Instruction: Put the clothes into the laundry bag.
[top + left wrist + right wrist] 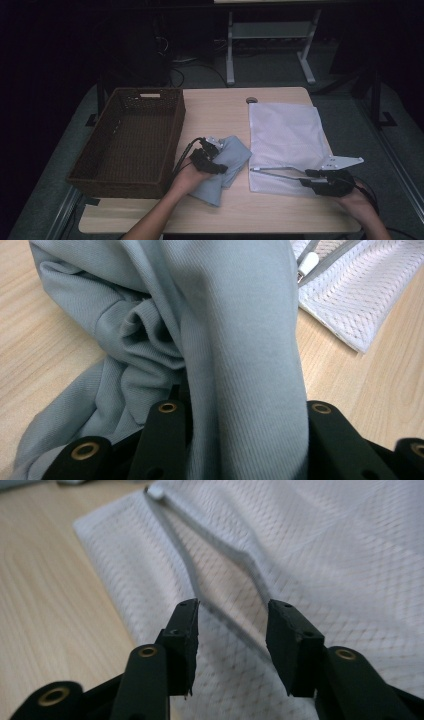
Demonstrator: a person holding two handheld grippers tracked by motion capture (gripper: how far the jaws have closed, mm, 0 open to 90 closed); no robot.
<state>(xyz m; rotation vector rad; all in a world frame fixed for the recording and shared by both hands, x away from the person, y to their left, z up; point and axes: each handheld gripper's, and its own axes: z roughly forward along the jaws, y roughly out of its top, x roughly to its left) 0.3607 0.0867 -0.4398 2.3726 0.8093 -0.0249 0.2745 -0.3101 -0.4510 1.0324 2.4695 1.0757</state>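
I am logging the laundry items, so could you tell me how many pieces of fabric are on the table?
2: a grey garment near the table's middle beside the basket, gripped by the left gripper, and a white mesh bag to its right.

Left gripper apparently clamped; right gripper jaws parted.

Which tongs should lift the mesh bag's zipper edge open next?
Right. The right tongs hang open over the white mesh bag, right at its zipper opening; the left tongs are shut on the grey garment.
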